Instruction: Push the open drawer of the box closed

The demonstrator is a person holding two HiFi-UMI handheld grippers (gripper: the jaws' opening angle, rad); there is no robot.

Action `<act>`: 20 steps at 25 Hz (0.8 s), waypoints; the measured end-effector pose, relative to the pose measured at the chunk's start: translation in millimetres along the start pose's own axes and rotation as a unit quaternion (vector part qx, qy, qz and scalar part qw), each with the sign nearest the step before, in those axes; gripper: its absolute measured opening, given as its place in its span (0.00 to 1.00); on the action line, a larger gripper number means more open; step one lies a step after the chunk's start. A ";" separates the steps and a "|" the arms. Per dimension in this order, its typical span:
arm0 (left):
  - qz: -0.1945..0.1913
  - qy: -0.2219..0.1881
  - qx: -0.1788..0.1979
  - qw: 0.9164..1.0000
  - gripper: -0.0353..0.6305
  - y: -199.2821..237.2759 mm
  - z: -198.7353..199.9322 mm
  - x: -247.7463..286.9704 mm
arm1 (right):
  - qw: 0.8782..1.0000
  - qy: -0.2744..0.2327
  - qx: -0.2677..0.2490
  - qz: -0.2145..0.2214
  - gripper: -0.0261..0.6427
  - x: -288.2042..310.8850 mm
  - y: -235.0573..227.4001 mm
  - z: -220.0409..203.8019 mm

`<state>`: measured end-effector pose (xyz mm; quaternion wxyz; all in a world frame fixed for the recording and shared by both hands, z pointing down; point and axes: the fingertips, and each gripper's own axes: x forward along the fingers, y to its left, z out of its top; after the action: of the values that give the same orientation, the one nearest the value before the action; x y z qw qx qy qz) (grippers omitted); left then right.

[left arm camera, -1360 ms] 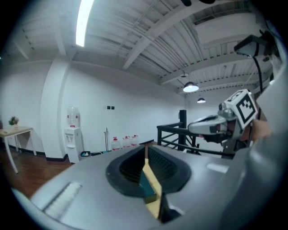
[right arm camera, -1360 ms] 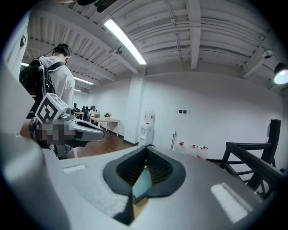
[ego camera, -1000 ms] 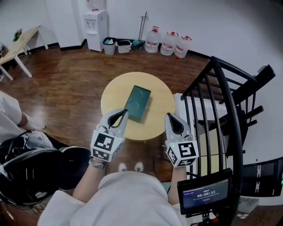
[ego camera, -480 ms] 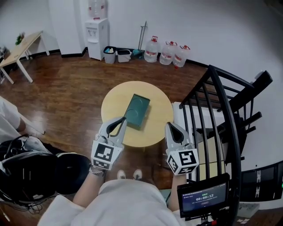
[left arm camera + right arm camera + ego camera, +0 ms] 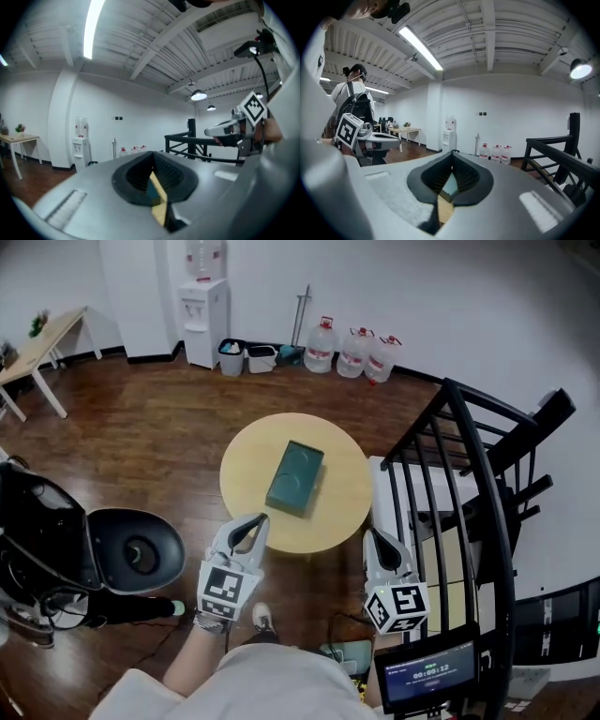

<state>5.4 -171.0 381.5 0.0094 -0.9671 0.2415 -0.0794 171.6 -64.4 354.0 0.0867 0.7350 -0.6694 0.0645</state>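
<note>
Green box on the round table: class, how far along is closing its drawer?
Done, apparently: the green box on the round table shows no drawer sticking out, though the head view is too distant to be sure. In hand: nothing; the left gripper and right gripper are both shut, empty and apart from the box. Left: probably only confirming the drawer sits flush.

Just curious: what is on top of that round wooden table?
Only a dark green box lies on the round table. What is inside the box or beneath it stays hidden.
</note>
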 end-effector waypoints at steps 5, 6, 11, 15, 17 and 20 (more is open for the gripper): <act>-0.006 -0.001 0.008 1.000 0.06 -20.3 3.5 -12.0 | 1.000 -0.018 0.001 0.002 0.04 -17.6 2.2 10.8; -0.007 -0.003 0.009 1.000 0.06 -25.4 4.8 -15.7 | 1.000 -0.019 0.001 0.002 0.04 -23.9 2.8 10.8; -0.003 -0.010 0.018 1.000 0.06 -53.0 3.6 -33.3 | 1.000 -0.026 0.002 0.007 0.04 -55.4 6.1 0.2; 0.002 -0.014 0.023 1.000 0.06 -82.4 2.8 -59.1 | 0.999 -0.040 -0.006 0.015 0.04 -93.7 17.3 -1.6; 0.006 -0.019 0.029 0.999 0.06 -99.9 5.8 -75.5 | 0.999 -0.048 -0.010 0.021 0.04 -116.4 24.5 -1.7; 0.015 -0.025 0.040 0.999 0.06 -129.8 8.6 -105.8 | 0.998 -0.055 -0.015 0.030 0.04 -154.0 34.3 -5.3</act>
<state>-24.9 -7.0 364.6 0.0550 -0.9639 0.2523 -0.0647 122.8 83.4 328.1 0.0593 0.7157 -0.6957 0.0164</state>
